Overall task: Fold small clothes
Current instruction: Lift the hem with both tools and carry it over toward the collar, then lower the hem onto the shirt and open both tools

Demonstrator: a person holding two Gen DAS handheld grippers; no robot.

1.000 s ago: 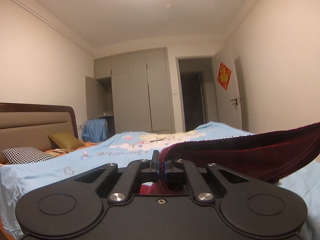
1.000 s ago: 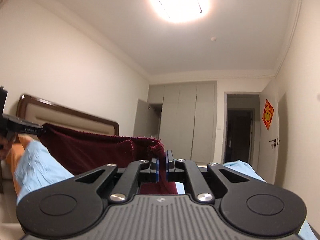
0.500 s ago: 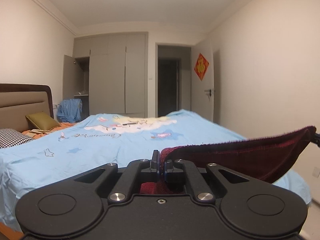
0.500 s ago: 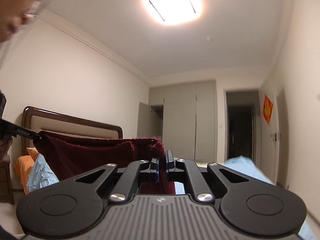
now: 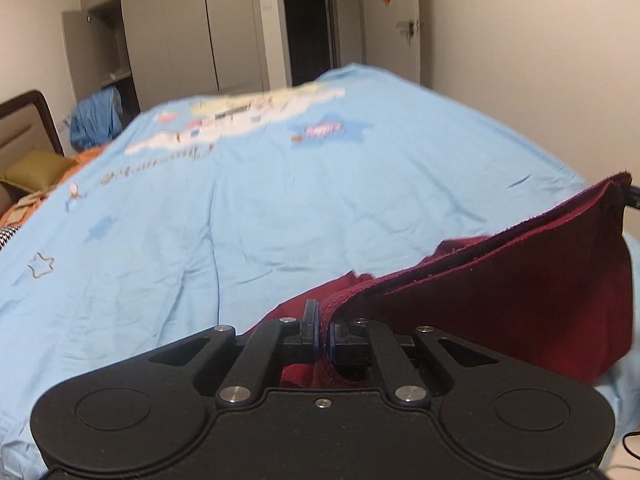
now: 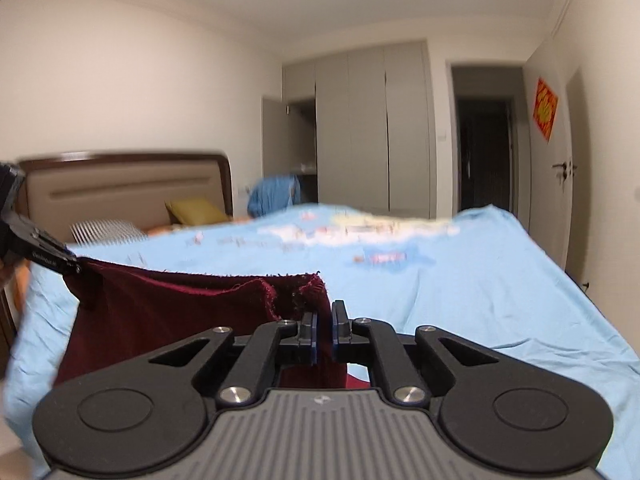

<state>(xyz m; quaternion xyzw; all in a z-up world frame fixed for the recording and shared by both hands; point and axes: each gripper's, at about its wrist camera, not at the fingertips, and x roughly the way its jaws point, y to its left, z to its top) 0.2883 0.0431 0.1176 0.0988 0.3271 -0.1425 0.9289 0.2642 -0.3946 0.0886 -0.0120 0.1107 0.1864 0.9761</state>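
Note:
A dark red garment hangs stretched between my two grippers above the blue bed sheet. My left gripper is shut on one corner of its top edge. The cloth runs off to the right, where the tip of the other gripper pinches its far corner. In the right wrist view my right gripper is shut on the dark red garment, and the left gripper holds the far corner at the left edge. The cloth's lower part droops down toward the sheet.
The bed fills the foreground, with a headboard, an olive pillow and a checked pillow at its left end. A blue garment hangs by the grey wardrobe. A dark doorway and a door stand at the back right.
Both cameras have tipped down from the ceiling toward the bed. The red garment has come lower with them, still stretched between the two shut grippers.

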